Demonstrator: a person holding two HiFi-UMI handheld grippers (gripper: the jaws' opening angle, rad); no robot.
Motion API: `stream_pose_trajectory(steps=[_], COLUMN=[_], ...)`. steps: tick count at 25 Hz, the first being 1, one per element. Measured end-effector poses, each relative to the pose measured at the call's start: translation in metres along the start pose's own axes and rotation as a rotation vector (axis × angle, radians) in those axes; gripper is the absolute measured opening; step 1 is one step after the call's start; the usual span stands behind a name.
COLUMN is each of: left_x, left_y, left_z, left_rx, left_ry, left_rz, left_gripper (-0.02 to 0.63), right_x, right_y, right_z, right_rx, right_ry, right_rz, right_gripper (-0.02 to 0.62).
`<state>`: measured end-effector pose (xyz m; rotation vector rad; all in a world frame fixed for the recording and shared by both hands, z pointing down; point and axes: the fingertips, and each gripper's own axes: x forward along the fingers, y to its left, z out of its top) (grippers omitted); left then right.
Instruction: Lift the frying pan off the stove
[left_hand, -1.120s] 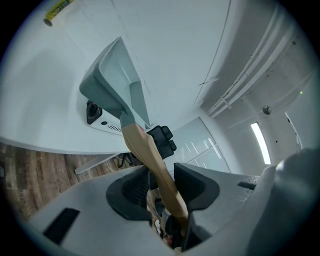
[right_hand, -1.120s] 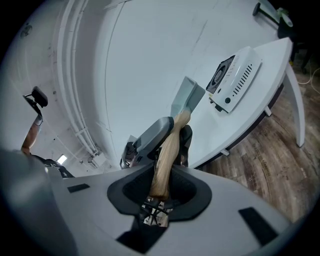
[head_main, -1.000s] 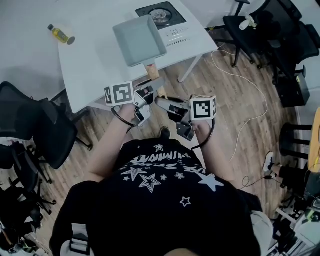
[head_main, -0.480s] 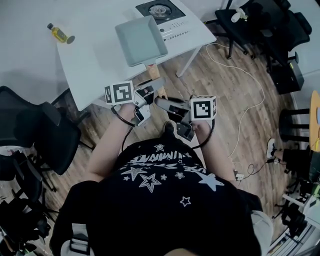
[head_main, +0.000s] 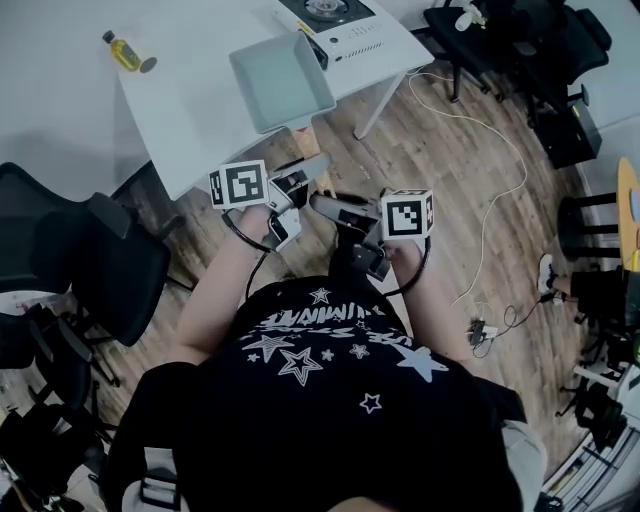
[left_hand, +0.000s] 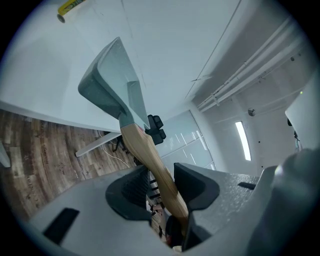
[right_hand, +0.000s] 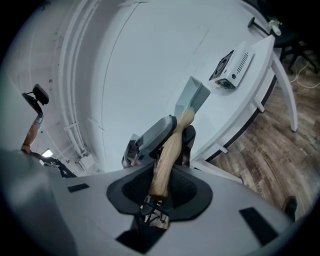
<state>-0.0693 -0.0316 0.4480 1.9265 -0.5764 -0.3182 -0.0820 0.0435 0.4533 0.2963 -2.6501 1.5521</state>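
Gripping the wooden handle (head_main: 304, 138) from either side, the left gripper (left_hand: 162, 186) and the right gripper (right_hand: 161, 192) are each pinching it between partly spread jaws. They are meeting at the centre of the head view, above the wood floor (head_main: 450, 150). The square grey frying pan (head_main: 281, 80) is reaching out beyond them over the near edge of the white table (head_main: 190, 110), apart from the stove, showing only its bare grey inside. Black office chairs (head_main: 95, 265) are crowding the left side, while a cable (head_main: 492, 200) is trailing across open floor at right. The portable stove (head_main: 345, 22) is sitting on the table's far corner, top centre. A bottle (head_main: 127, 52) of yellow liquid is lying upper left.
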Motion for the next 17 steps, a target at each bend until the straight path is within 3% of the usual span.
stream_pose_trajectory(steps=[17], left_x=[-0.07], left_y=[-0.003], left_z=[-0.057], left_rx=[-0.041], left_ry=[0.104], left_rz=[-0.027], left_gripper=[0.155], right_x=[0.03], right_y=[0.036], right_z=[-0.081], right_rx=[0.024], right_ry=[-0.056], right_rz=[-0.053], right_gripper=[0.1])
